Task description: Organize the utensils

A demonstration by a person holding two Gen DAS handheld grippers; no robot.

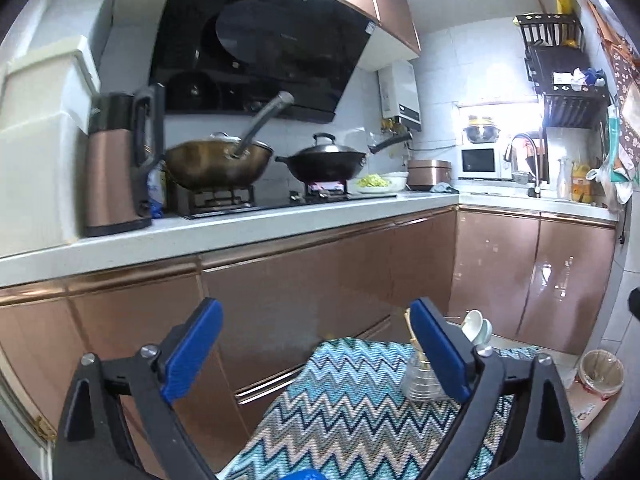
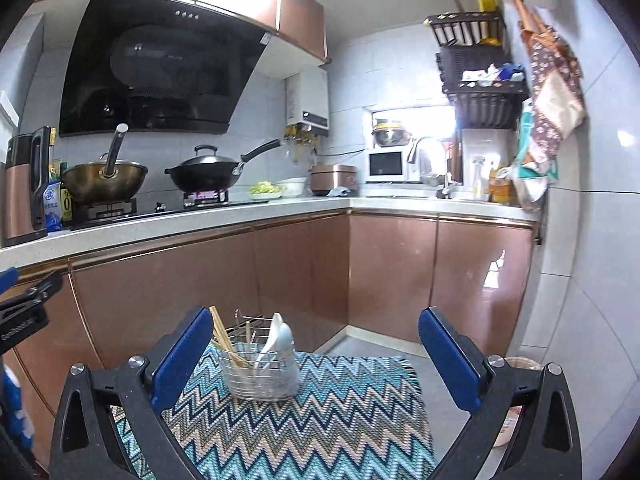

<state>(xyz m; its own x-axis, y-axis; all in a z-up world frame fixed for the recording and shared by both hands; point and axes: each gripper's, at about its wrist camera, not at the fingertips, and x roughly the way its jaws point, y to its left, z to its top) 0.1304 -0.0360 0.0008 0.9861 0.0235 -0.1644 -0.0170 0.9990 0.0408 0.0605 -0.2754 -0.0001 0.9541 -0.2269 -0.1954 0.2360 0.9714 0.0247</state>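
Note:
A wire utensil holder (image 2: 259,372) stands on a zigzag-patterned cloth (image 2: 320,420). It holds wooden chopsticks (image 2: 224,336) on its left and white ceramic spoons (image 2: 276,340) on its right. My right gripper (image 2: 316,356) is open and empty, back from the holder and above the cloth. My left gripper (image 1: 316,348) is open and empty. In the left wrist view the holder (image 1: 420,384) sits partly hidden behind the right finger (image 1: 440,352), with the spoons (image 1: 476,328) showing above it.
Copper-coloured cabinets (image 2: 280,280) under a white counter (image 2: 200,220) stand behind the cloth. On the counter are a kettle (image 1: 116,168), two woks (image 1: 324,160) on a stove, a rice cooker and a microwave (image 2: 386,164). A bin (image 1: 600,372) stands on the floor at the right.

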